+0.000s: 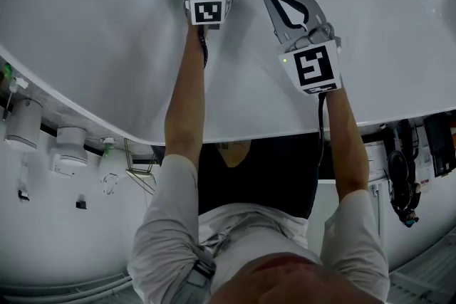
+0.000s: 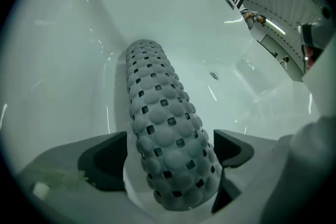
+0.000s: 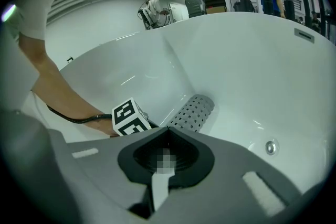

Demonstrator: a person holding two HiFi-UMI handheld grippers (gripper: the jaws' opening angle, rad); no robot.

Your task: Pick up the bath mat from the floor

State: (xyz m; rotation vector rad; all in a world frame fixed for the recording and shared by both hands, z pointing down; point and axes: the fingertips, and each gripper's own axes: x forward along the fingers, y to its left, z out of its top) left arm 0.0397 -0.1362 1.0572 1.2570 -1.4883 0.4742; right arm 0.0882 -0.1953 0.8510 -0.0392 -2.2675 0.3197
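White and glossy, the bathtub [image 1: 107, 25] curves up close on the mat's left. To the right its floor lies open toward a small round fitting [image 3: 270, 147], perhaps the drain. The bath mat [image 2: 165, 134] is grey, rolled into a tube, knobbed and pierced with square holes. It lies along the tub's bottom between the left gripper's [image 2: 168, 153] parted jaws, which do not press it. The right gripper [image 3: 167, 136] hangs beside it, jaws together, holding nothing.

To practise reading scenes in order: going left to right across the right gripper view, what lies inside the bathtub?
forearm → marker cube → rolled bath mat → round metal fitting
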